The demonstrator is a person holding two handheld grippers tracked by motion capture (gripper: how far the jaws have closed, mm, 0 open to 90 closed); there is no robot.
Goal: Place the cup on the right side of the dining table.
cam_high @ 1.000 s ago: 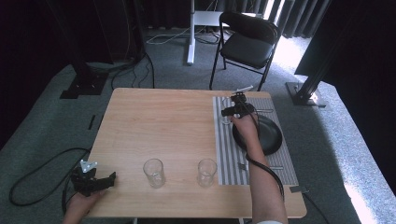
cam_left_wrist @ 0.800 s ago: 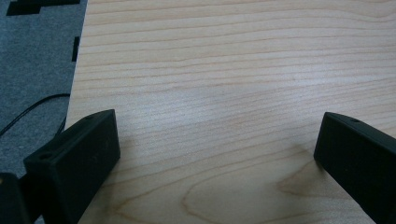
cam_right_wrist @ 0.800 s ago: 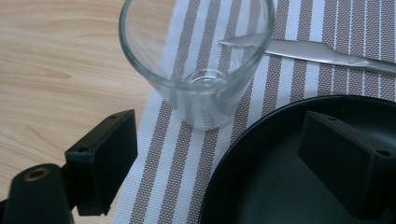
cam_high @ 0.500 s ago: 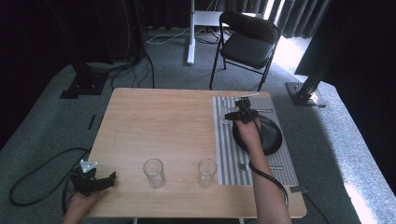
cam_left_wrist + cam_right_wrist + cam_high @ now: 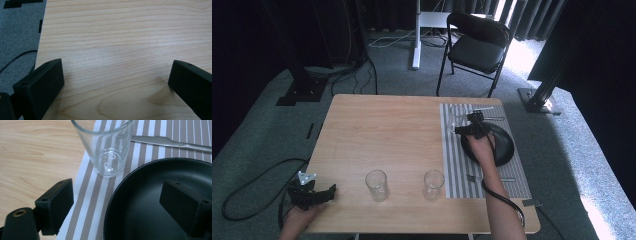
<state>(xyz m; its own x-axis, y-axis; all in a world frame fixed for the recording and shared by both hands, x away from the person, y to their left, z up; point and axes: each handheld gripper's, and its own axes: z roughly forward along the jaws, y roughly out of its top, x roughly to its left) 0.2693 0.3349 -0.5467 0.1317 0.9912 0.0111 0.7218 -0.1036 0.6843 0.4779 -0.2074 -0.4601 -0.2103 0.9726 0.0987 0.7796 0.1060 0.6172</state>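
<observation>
From above, the right hand-held gripper hovers over the far end of a striped mat on the right side of the counter, at the near-left rim of a black plate. What stands just ahead of it is hard to make out from there; the right gripper view settles it: an upright empty glass on the mat, just beside the plate and apparently not touching it. That gripper's jaws are spread wide with nothing between them, one over the mat, the other over the plate. Beyond the glass a knife lies across the stripes.

The high view alone shows two more glasses near the front edge, a left glass and a right glass, both upright on bare wood and well apart. A fork seems to lie on the mat near the person's right forearm, though it is small.

The left hand-held gripper sits at the front-left corner of the counter. Its own view shows its jaws spread wide over bare wood, with carpet and a cable past the edge.

A folding chair stands behind the counter.
</observation>
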